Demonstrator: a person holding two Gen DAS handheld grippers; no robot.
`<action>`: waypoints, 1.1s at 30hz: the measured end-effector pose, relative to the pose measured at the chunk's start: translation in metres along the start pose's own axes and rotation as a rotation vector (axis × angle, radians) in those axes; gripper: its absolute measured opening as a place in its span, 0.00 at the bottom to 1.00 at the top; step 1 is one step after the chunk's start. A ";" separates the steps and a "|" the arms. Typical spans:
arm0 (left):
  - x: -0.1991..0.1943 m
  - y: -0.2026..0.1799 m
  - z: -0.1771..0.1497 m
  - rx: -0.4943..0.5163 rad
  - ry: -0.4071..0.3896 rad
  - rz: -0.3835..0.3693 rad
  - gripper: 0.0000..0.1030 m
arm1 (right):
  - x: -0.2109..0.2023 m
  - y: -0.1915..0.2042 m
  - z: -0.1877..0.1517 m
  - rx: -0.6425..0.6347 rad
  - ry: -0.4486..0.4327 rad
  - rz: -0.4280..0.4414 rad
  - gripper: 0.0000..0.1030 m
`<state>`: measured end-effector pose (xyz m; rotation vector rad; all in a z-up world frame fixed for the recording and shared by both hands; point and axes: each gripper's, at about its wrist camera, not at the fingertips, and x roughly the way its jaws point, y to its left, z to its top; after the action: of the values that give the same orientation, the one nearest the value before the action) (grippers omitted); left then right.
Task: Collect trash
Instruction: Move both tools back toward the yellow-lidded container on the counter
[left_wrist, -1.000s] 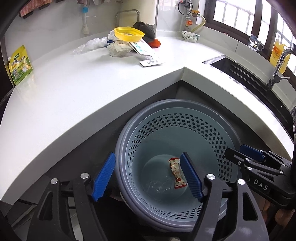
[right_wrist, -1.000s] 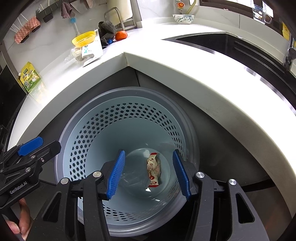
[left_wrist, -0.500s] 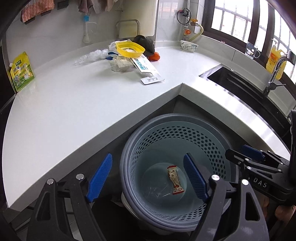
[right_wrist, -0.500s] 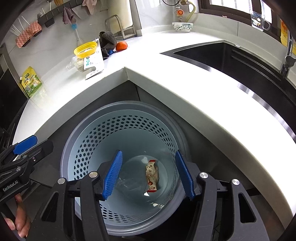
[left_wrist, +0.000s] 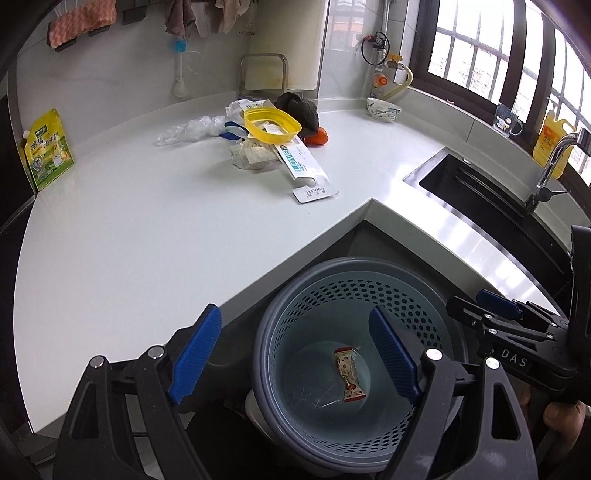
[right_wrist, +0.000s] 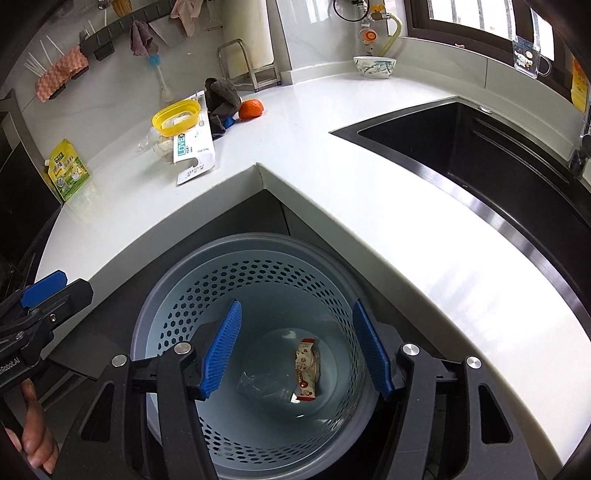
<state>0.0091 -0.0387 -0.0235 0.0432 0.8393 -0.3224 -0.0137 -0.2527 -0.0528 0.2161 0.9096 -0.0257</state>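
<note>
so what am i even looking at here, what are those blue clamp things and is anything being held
No robot: a person carries a hand-held tool in each hand, each with a fisheye camera looking along its two blue fingers. One picture looks out from the left tool, the other from the right tool. Both hang open and empty over a perforated trash basket tucked into the counter's corner; the left tool's jaws are opening. At the bottom of the basket lie a snack wrapper and some clear plastic. More trash waits on the white counter: a yellow lid, a toothpaste box and a plastic bag.
</note>
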 end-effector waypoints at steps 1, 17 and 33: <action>-0.002 0.001 0.002 0.000 -0.007 0.000 0.78 | -0.001 0.001 0.001 -0.002 -0.008 0.004 0.58; -0.013 0.034 0.035 -0.049 -0.099 0.041 0.82 | -0.001 0.018 0.031 -0.024 -0.055 0.038 0.59; 0.020 0.079 0.085 -0.109 -0.149 0.112 0.86 | 0.051 0.063 0.103 -0.111 -0.071 0.080 0.62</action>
<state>0.1064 0.0173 0.0120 -0.0349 0.7025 -0.1721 0.1052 -0.2080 -0.0209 0.1469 0.8286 0.0907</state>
